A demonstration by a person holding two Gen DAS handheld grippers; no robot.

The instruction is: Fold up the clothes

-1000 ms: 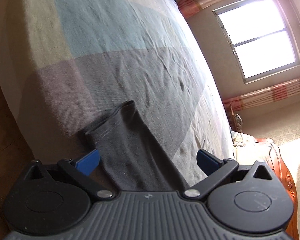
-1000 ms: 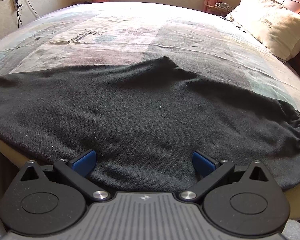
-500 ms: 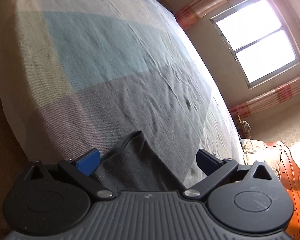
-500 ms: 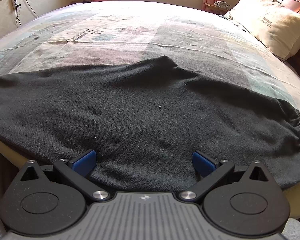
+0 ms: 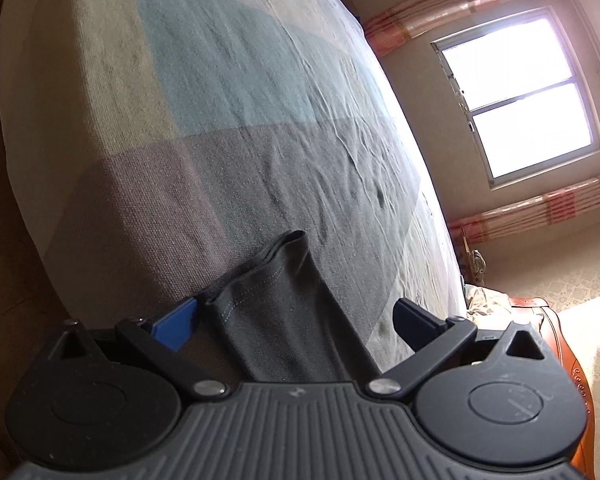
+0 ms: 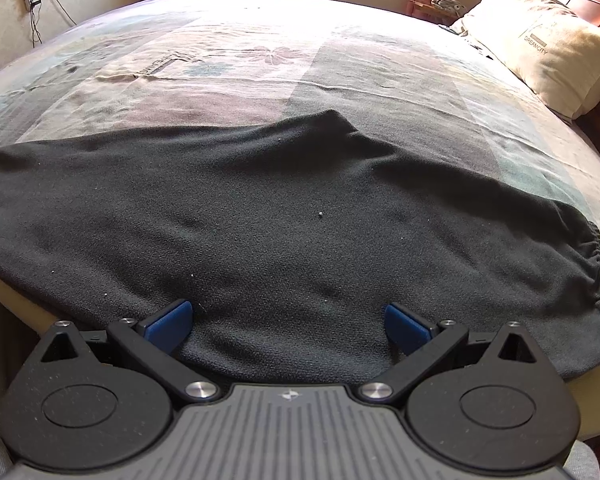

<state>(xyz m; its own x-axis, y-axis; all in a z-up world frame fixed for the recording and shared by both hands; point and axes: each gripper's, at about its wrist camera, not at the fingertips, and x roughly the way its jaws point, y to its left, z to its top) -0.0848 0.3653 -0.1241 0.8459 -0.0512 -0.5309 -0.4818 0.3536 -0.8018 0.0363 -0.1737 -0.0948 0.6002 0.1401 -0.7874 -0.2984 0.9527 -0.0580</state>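
- We have dark trousers (image 6: 284, 216) spread flat across the near edge of the bed (image 6: 260, 52), lengthwise from left to right; laid out smooth like this, we judge, so that a fold can start from a clean shape.
- The waistband (image 6: 598, 276), gathered with elastic, lies at the far right; the legs run off to the left, out of the right wrist view.
- Our right gripper (image 6: 286, 322) sits low over the near hem of the cloth, its jaws spread wide with fabric between them but nothing pinched; it seems placed there to take the near edge.
- Our left gripper (image 5: 294, 320) is also spread apart; a leg cuff (image 5: 276, 272) lies between the blue pads, close to the left pad (image 5: 176, 326), though we cannot tell whether they touch.
- The cuff shows doubled layers at its stitched end, so we read the two legs as stacked; that makes one pinch enough to carry both.
- The left gripper looks along the bed toward the window (image 5: 516, 96); it is at the leg end, the right nearer the waist, so the two ends could be brought together.
- The pillow (image 6: 540, 40) rests far right, well apart from the trousers; the sheet beyond lies bare, leaving room to fold away from us.
- No fold is made yet, as we judge it.
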